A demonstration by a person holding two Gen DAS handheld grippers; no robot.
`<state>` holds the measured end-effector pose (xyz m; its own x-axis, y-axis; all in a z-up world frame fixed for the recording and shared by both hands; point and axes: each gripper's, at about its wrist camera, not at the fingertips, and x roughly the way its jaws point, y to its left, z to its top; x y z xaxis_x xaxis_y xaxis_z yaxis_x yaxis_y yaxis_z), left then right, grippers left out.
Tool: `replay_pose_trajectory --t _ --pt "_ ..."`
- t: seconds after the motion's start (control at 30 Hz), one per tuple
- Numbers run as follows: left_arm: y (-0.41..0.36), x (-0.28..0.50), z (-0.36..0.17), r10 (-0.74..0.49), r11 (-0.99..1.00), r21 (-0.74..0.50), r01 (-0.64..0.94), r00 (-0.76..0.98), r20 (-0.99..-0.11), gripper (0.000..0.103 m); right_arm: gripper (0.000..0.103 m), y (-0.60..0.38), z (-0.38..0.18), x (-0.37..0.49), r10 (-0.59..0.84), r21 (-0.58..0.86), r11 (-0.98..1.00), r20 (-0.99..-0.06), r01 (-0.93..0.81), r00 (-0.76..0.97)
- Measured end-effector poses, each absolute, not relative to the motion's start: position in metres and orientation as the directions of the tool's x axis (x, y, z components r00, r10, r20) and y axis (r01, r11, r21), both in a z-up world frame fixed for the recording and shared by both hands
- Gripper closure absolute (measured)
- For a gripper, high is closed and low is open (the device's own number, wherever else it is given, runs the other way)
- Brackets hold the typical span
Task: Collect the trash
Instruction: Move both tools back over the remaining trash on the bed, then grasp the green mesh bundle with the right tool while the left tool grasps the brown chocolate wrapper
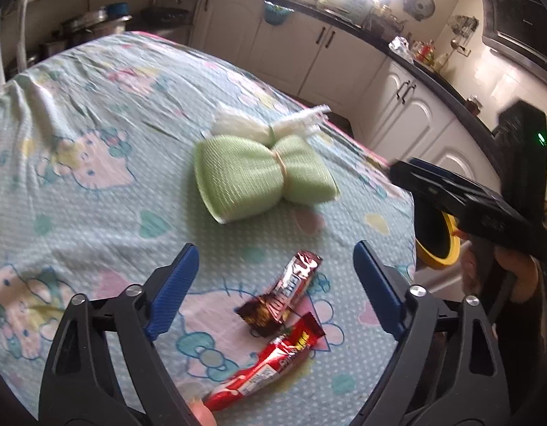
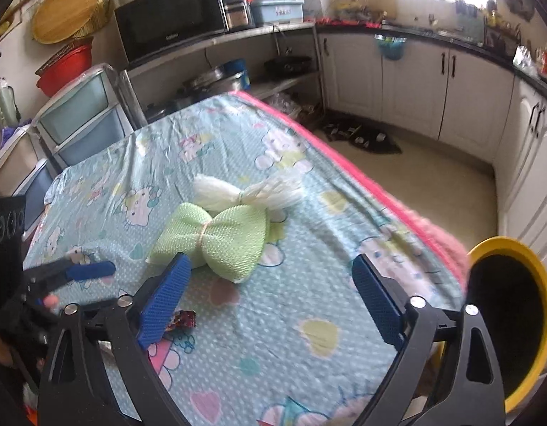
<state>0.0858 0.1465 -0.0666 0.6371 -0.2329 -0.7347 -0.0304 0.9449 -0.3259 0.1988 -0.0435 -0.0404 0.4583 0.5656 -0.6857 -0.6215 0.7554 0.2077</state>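
A brown snack wrapper (image 1: 281, 293) and a red snack wrapper (image 1: 266, 369) lie on the patterned tablecloth (image 1: 96, 177), between and just below my left gripper's open jaws. My left gripper (image 1: 275, 293) is open and empty, just above them. My right gripper (image 2: 269, 300) is open and empty over the cloth; it also shows in the left wrist view (image 1: 450, 191) at the right edge of the table. A bit of the brown wrapper (image 2: 182, 319) peeks from behind the right gripper's left finger. A yellow-rimmed bin (image 2: 511, 319) stands beside the table at the right, also in the left wrist view (image 1: 438, 238).
A green mesh bundle (image 1: 259, 181) and a white mesh bundle (image 1: 269, 124) tied with bands lie mid-table. Kitchen cabinets (image 2: 415, 78) and counters ring the room. A microwave (image 2: 170, 21) and plastic drawers (image 2: 81, 117) stand behind the table. The table's pink edge (image 2: 397, 206) drops to the floor.
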Motion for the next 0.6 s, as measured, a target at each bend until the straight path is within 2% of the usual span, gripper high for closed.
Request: replay_pose_trajectory --t 0.13,0.33,0.43,0.6 --pt "0.136 0.09 -0.077 -0.257 0.947 -0.321 0.002 0.605 -0.753 0.031 0.022 -0.031 -0.054 0.209 0.586 0.275 0.746 -0.704 -0.606 0.402" --pt "0.124 0.092 -0.09 -0.254 0.956 -0.293 0.024 0.571 -0.781 0.035 0.027 -0.021 -0.075 0.23 0.633 0.41 0.73 -0.708 -0.546 0.313" --pt "0.12 0.094 -0.094 -0.24 0.962 -0.27 0.032 0.564 -0.79 0.036 0.029 -0.017 -0.083 0.235 0.638 0.44 0.73 -0.713 -0.523 0.291" --pt "0.113 0.097 -0.098 -0.217 0.971 -0.236 0.038 0.558 -0.801 0.044 0.034 -0.012 -0.093 0.237 0.653 0.477 0.719 -0.712 -0.506 0.257"
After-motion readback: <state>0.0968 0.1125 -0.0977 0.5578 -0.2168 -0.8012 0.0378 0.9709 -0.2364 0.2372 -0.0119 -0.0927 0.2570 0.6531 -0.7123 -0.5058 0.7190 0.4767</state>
